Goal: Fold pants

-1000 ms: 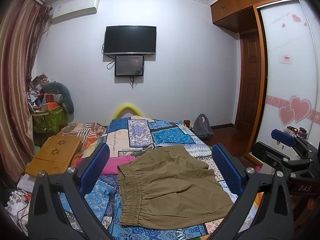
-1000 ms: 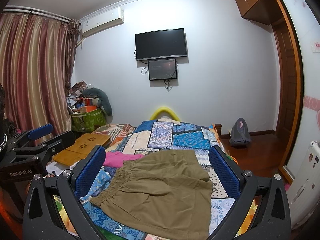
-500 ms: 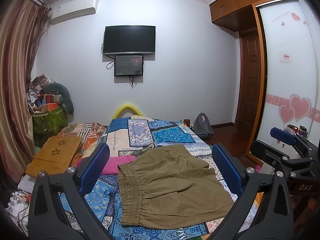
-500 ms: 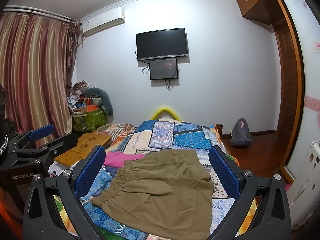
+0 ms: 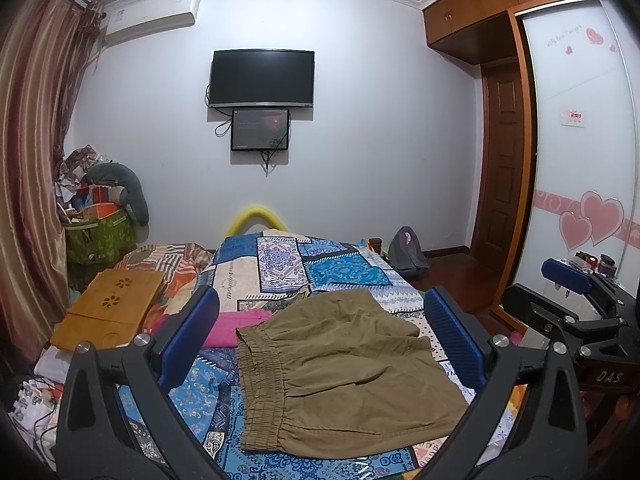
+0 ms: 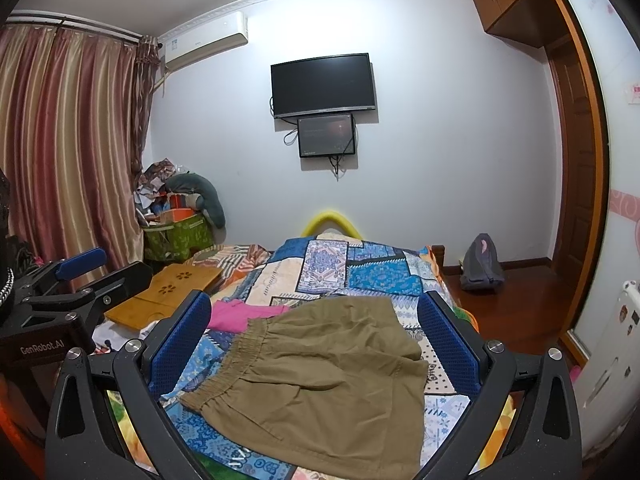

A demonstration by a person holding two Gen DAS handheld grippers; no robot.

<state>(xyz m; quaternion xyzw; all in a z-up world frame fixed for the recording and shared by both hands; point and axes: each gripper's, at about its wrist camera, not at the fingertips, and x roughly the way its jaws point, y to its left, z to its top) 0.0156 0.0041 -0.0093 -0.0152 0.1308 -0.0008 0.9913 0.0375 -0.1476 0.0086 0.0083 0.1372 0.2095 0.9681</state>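
Observation:
Olive-brown pants lie on the patchwork bedspread, elastic waistband to the left, legs to the right; they also show in the right wrist view. My left gripper is open and empty, held above the near edge of the bed with the pants between its blue pads. My right gripper is open and empty, also above the pants. The right gripper shows at the right edge of the left wrist view; the left gripper shows at the left edge of the right wrist view.
A pink garment lies left of the waistband. A wooden lap tray sits on the bed's left side. A cluttered green bin stands by the curtain. A grey backpack sits on the floor at right near the wardrobe.
Almost nothing: both grippers stay open above the pants, with only a slight drift of the views.

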